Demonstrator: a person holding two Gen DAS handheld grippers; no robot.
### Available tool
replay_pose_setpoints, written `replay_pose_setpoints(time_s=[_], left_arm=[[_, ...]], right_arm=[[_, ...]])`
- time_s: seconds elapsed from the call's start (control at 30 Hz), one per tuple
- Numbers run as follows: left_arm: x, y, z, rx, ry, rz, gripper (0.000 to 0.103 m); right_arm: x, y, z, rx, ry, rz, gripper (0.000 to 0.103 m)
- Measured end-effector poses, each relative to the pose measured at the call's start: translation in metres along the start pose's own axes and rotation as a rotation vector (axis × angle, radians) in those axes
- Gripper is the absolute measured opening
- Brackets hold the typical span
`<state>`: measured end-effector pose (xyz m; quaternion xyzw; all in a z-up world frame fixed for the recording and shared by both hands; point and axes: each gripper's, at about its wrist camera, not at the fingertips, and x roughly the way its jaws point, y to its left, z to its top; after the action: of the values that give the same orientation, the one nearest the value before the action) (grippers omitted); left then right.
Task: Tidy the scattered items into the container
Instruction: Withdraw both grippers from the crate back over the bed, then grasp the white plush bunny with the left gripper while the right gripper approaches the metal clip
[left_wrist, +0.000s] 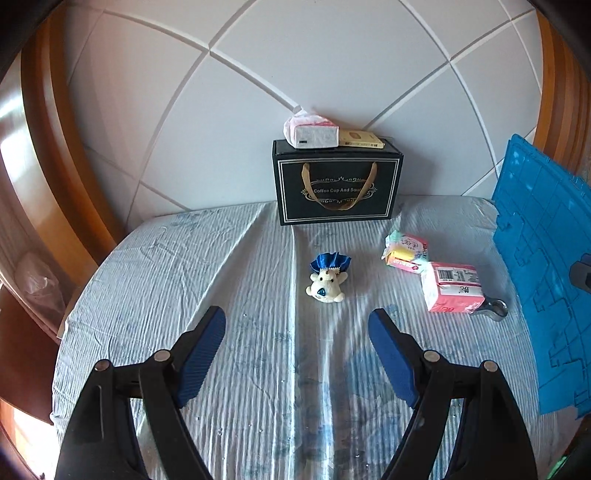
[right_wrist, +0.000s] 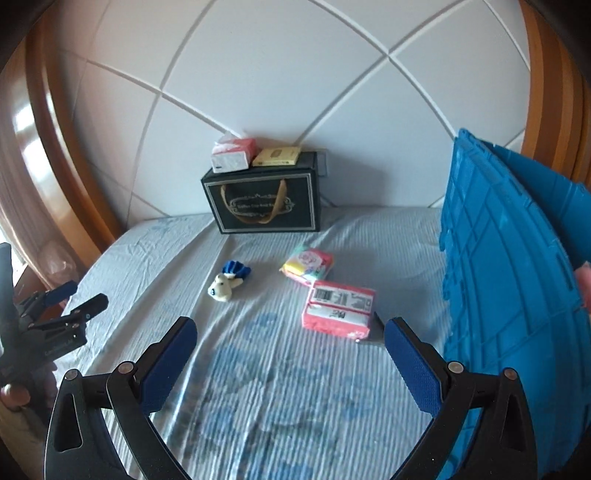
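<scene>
A small white plush bear with a blue frill (left_wrist: 327, 284) (right_wrist: 225, 284) lies on the striped bed sheet (left_wrist: 184, 277). To its right lie a colourful soft packet (left_wrist: 406, 251) (right_wrist: 306, 264) and a pink tissue pack (left_wrist: 452, 286) (right_wrist: 338, 308). A small metal object (left_wrist: 491, 308) rests by the pink pack. The blue plastic crate (left_wrist: 543, 277) (right_wrist: 498, 277) stands at the right. My left gripper (left_wrist: 297, 321) (right_wrist: 83, 295) is open and empty, short of the bear. My right gripper (right_wrist: 290, 325) is open and empty, just short of the pink pack.
A black gift box with gold handles (left_wrist: 336, 188) (right_wrist: 264, 201) stands against the white padded headboard. On it lie a tissue pack (left_wrist: 310, 131) and a yellow box (left_wrist: 360, 139). A wooden frame curves round both sides. A hand (right_wrist: 14, 395) holds the left gripper.
</scene>
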<state>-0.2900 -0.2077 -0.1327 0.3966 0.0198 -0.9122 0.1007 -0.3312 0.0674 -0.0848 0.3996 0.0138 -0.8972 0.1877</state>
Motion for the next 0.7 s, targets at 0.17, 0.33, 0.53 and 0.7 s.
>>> replay_pose_setpoints(time_s=[0.17,0.33,0.53,0.7], left_arm=[[0.074,-0.009,0.003,0.001,0.09,-0.02,0.08],[0.147,-0.02,0.006,-0.008,0.157,-0.033,0.08],[0.222,-0.036,0.014,0.02,0.194,-0.014,0.08],[0.262,-0.048,0.017,0.034,0.207,-0.023,0.08]], right_arm=[[0.069,-0.03,-0.002,0.047,0.108,-0.063,0.103],[0.135,-0.063,-0.021,0.076,0.204,-0.102,0.099],[0.192,-0.1,-0.042,0.056,0.306,-0.202,0.086],[0.222,-0.128,-0.061,0.099,0.349,-0.226,0.086]])
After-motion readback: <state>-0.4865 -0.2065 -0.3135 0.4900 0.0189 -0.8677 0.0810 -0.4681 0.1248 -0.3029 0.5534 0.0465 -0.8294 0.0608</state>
